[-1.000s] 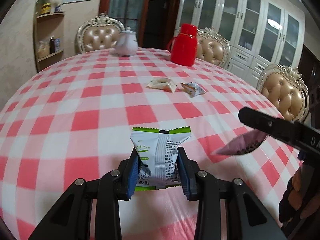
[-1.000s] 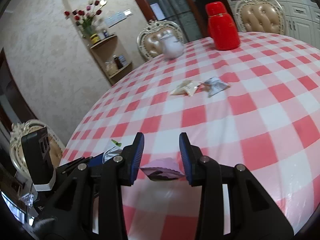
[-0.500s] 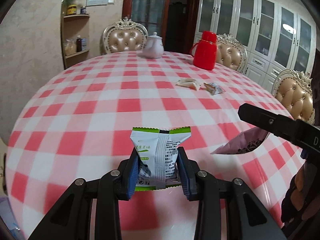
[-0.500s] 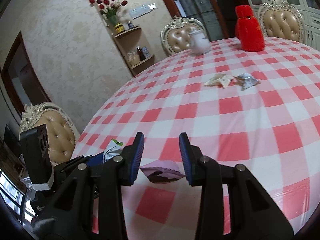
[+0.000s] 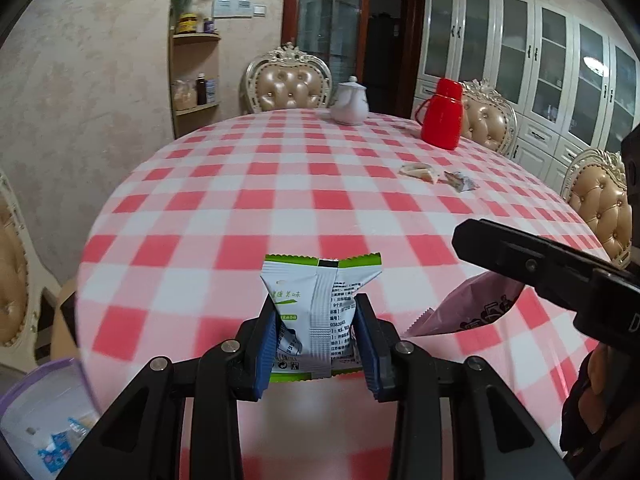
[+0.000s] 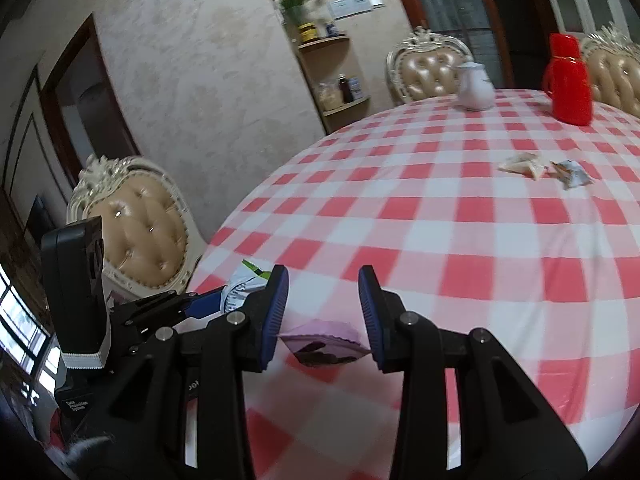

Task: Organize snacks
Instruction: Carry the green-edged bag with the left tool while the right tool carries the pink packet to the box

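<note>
My left gripper [image 5: 316, 320] is shut on a white snack packet with green edges [image 5: 316, 300], held upright above the checked tablecloth [image 5: 280, 184]. My right gripper [image 6: 323, 308] is shut on a pink snack packet [image 6: 324, 342], which lies flat between the blue pads. In the left wrist view that pink packet [image 5: 472, 308] hangs under the right gripper's black finger at the right. Far across the table lie a beige packet [image 5: 420, 171] and a silvery packet [image 5: 460, 181], side by side.
A white teapot [image 5: 349, 105] and a red flask [image 5: 442, 119] stand at the table's far side. Padded chairs [image 6: 136, 232] ring the table. A clear bin with a purple rim [image 5: 44, 412] sits low at the left, beyond the table's edge.
Both grippers have pulled back and leftwards towards the table's near-left edge, each keeping its packet. The loose packets now look farther away, and the purple-rimmed bin has come into view.
</note>
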`<state>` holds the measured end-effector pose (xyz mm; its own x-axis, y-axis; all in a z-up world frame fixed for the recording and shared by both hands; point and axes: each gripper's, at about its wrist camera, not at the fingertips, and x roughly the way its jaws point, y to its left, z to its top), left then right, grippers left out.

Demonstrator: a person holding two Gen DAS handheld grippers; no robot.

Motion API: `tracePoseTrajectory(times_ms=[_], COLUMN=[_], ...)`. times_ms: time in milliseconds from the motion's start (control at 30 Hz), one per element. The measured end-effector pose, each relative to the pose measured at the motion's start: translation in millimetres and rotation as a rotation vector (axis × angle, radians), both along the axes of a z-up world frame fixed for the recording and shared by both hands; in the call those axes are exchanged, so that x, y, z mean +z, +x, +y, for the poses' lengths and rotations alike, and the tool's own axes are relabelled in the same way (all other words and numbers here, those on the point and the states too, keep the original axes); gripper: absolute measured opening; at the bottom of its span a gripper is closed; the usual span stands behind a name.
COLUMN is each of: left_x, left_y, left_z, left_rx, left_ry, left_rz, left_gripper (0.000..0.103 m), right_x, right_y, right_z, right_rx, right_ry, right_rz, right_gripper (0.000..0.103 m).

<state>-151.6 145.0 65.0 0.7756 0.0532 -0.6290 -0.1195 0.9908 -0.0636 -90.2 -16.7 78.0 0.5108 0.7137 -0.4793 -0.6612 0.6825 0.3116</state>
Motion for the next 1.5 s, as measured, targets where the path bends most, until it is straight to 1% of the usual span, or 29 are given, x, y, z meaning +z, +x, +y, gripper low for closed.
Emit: tracePoseTrajectory(times_ms=[200, 500, 667, 867, 1067, 1267, 1500], left_x=[1, 2, 2, -6, -19, -26, -33], left_y=[-38, -97, -129, -161, -184, -201, -216], left_z=[31, 76, 102, 128, 159, 182, 195], left_rx=[0.052, 0.135, 0.189, 0.252, 0.325, 0.372, 0.408], left_ry=[0.013, 0.017, 0.015, 0.022, 0.012, 0.008, 0.008], left_rz=[-0.006, -0.022, -0.03, -0.023, 0.0, 0.013, 0.033], left_gripper=[0.037, 0.037, 0.037, 0.037, 0.037, 0.037, 0.038], right_x=[8, 20, 21, 13, -8, -25, -33], right_y=[-29, -85, -117, -151, -174, -188, -202], right_z=[34, 90, 120, 154, 187, 208, 219], right_rx=[0.072, 0.203, 0.281, 0.372, 0.462, 0.514, 0.565], right_ry=[-0.01, -0.041, -0.067, -0.102, -0.155, -0.193, -0.207], right_rz=[-0.029, -0.088, -0.116, -0.122, -0.106, -0.09, -0.079], right_gripper=[0.04, 0.04, 0.04, 0.04, 0.04, 0.04, 0.04])
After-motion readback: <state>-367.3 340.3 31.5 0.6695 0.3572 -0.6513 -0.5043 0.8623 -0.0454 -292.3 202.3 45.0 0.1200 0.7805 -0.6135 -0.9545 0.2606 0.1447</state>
